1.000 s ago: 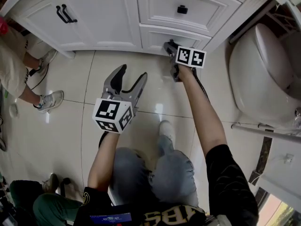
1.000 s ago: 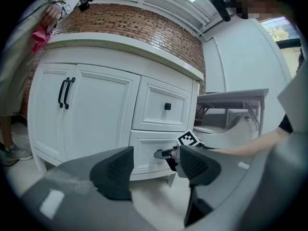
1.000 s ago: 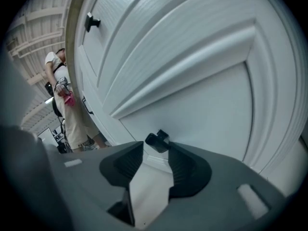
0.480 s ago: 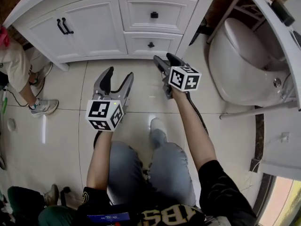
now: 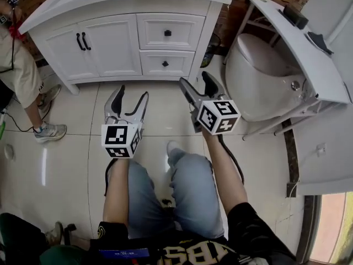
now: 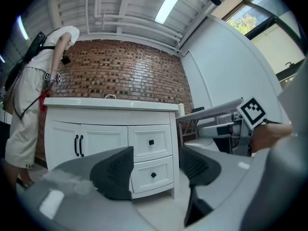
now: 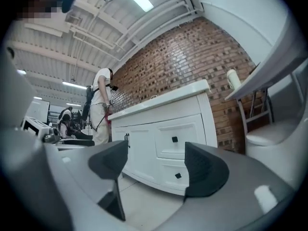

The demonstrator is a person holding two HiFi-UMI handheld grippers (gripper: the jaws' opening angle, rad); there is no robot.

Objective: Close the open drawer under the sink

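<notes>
Pale floor tiles (image 5: 66,148) front the vanity (image 5: 110,43), drawer (image 5: 165,63) seemingly shut; left gripper (image 5: 132,93) gapes empty, right gripper (image 5: 195,79) opening, empty.

The bystander (image 5: 19,70) at the left edge is cut off by the frame. A slanted white panel (image 5: 298,48) hides part of the toilet (image 5: 256,73). In the left gripper view, the fingers (image 6: 115,172) cover the lower drawer (image 6: 153,175) at its left end.

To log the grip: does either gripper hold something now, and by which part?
Nothing is held: left gripper open, right gripper opening, both with empty jaws.
</notes>
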